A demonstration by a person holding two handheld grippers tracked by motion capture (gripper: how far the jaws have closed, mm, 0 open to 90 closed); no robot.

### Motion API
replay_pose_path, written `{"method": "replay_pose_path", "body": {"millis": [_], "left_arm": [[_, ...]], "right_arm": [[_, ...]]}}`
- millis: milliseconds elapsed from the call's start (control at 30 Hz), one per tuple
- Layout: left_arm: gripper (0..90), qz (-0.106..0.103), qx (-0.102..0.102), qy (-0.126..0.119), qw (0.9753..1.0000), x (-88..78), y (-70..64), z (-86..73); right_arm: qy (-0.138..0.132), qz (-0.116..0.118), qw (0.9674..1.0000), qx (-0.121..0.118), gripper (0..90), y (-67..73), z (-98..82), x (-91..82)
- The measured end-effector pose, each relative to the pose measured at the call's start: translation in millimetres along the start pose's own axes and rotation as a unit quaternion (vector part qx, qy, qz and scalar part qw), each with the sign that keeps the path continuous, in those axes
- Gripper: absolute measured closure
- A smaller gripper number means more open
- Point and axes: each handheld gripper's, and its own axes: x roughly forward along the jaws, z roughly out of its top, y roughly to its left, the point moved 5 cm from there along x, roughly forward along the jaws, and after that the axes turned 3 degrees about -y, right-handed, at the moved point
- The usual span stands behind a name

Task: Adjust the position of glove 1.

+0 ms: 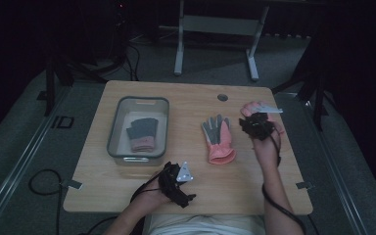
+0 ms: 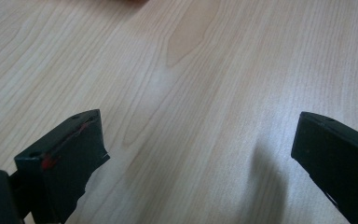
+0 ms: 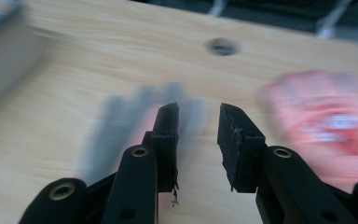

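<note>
A grey glove with a pink cuff [image 1: 219,139] lies flat in the middle of the wooden table [image 1: 196,98], fingers pointing away from me. A second, matching glove [image 1: 142,133] lies inside the clear bin [image 1: 112,128] to its left. My right gripper [image 1: 253,127] hangs just right of the table glove. In the right gripper view its jaws [image 3: 198,112] stand apart with nothing between them, and the glove's blurred grey fingers [image 3: 130,112] lie beyond. My left gripper [image 1: 181,191] rests near the front edge, open [image 2: 198,130] over bare wood.
A round cable hole [image 1: 222,97] sits near the table's far edge. A blurred pink shape with white marks [image 3: 326,121] shows at the right of the right gripper view; what it is I cannot tell. Dark floor and a metal frame [image 1: 215,24] lie beyond the table.
</note>
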Motion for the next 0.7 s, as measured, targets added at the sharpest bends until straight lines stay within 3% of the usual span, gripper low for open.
{"method": "replay_pose_path", "body": {"millis": [67,167,200,300,467,533,700], "left_arm": [[2.1,-0.001,0.002,0.001,1.0,0.4,-0.3,-0.5],[2.1,0.001,0.007,0.004,1.0,1.3,-0.1,-1.1],[2.1,0.002,0.008,0.003,1.0,1.3,-0.2,-0.8],[2.1,0.001,0.01,0.004,0.9999,1.2,-1.0,-0.7],[2.2,0.002,0.011,0.002,0.9999,1.1,-1.7,-0.4],[2.2,0.003,0.011,0.003,0.9999,1.5,-1.9,-0.2],[2.2,0.003,0.01,0.001,0.9999,1.4,-2.3,-0.1]], "right_arm": [[0.008,-0.016,0.9997,-0.016,67.5,-25.5,-2.5,0.4],[0.014,-0.024,0.9995,-0.017,65.2,-60.8,-4.8,3.8],[0.02,-0.035,0.9988,-0.028,65.2,-70.6,-6.1,6.1],[0.029,-0.033,0.9986,-0.03,64.4,-92.6,-9.1,14.6],[0.051,-0.038,0.9973,-0.037,62.0,-111.7,-12.1,38.5],[0.058,-0.035,0.9971,-0.034,60.9,-114.5,-12.6,50.0],[0.083,-0.039,0.994,-0.058,58.3,-115.8,-15.7,75.3]]}}
